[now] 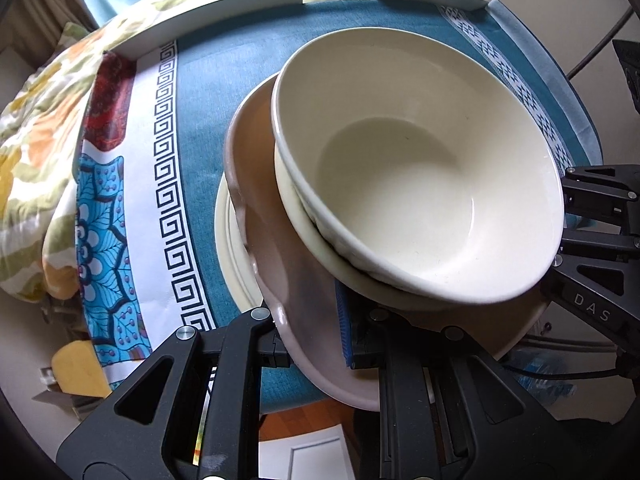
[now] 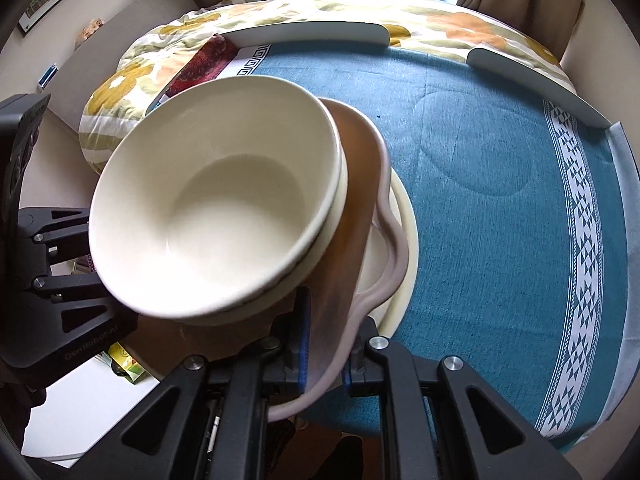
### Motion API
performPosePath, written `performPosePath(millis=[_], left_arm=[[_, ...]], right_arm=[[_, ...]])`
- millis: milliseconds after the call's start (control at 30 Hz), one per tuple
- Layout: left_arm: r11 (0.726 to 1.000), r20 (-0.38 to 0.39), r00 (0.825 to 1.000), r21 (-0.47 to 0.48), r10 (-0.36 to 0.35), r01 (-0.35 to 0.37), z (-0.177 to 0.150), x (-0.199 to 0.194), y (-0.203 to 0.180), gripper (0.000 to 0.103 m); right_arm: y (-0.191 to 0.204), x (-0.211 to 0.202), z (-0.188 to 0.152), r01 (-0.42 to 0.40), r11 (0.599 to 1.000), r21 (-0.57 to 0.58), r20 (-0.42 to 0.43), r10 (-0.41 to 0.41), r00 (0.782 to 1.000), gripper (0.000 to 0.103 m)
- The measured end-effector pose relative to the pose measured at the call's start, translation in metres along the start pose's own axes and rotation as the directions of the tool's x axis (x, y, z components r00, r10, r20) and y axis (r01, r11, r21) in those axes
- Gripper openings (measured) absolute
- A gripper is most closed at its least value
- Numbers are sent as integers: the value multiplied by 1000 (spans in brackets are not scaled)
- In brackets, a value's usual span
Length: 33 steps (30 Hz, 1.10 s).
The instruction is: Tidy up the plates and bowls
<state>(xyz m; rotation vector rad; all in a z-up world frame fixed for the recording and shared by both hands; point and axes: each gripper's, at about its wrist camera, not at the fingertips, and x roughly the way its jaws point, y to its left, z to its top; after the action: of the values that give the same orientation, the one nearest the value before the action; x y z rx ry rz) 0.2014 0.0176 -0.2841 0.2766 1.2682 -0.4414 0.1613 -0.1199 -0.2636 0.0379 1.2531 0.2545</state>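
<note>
Both grippers were clamped on the same thing: a pinkish plate (image 1: 280, 264) with a wavy rim, carrying two nested cream bowls (image 1: 420, 176). The left gripper (image 1: 316, 344) pinched the plate's near rim, one finger over the rim and a blue pad (image 1: 345, 332) against the plate's face, jaws drawn nearly together with only the rim's thickness between them. The right gripper (image 2: 324, 364) pinched the opposite rim in the same way, its blue pad (image 2: 305, 336) pressed to the inner face and the other finger on the outside.

From each gripper the load lay straight ahead and just beyond the fingertips, the bowls leaning over the fingers. From the left gripper the bowls sat ahead and to the right, toward the other gripper, whose black frame showed at the right edge of the left wrist view. From the right gripper they sat ahead and to the left.

Under the pinkish plate, on its far side from each gripper, lay a cream plate (image 2: 404, 248) on the teal tablecloth (image 2: 500, 208). The pinkish plate overlapped it, tilted, but whether the two touched could not be told.

The coming move seemed to turn on that overlap: the held plate had to settle level and centred on the cream plate below. Neither hand was nearer, since the grips stood on opposite rims. With the bowls stacked high and leaning, uneven lowering could have slid them.
</note>
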Motion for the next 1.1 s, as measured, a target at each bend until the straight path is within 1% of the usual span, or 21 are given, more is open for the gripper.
performPosePath(millis=[133,167,267,400,567,633,767,900,1033,1100], left_arm=[[1000,-18,1000,-10,12,-12,2,-2,0,14],[1000,-34,999,-11,19,-19,5,-2,1,14],[1000,-83,997,-14,2,-3,8,-2,4,14],[1000,-114,993,10,4,-3,10,-5,2,14],[1000,-131,991,9,-5,6,9,-10,1,15],[1000,-133,991,6,-9,10,9,-14,2,15],[1000,-106,994,26,19,-16,10,-28,4,15],[999,-104,994,47,27,-22,8,-39,2,15],[999,-85,996,37,9,-6,0,-53,1,16],[999,-62,998,34,7,-5,-5,-64,-1,16]], right_arm=[[-2,-1,1,-5,1000,10,-19,5,1000,11],[-1,0,2,-6,1000,9,-33,6,999,11],[-2,-2,6,-2,1000,21,-73,4,997,12],[-3,-8,10,14,999,31,-91,-11,996,14],[-2,-10,11,17,999,36,-102,-13,995,15],[-2,-12,11,20,999,38,-105,-16,994,16],[-1,-16,10,29,999,39,-103,-25,994,16],[2,-25,8,42,998,41,-110,-38,993,16],[1,-44,1,43,997,69,-83,-37,996,16],[0,-57,-4,40,996,84,-55,-36,998,16]])
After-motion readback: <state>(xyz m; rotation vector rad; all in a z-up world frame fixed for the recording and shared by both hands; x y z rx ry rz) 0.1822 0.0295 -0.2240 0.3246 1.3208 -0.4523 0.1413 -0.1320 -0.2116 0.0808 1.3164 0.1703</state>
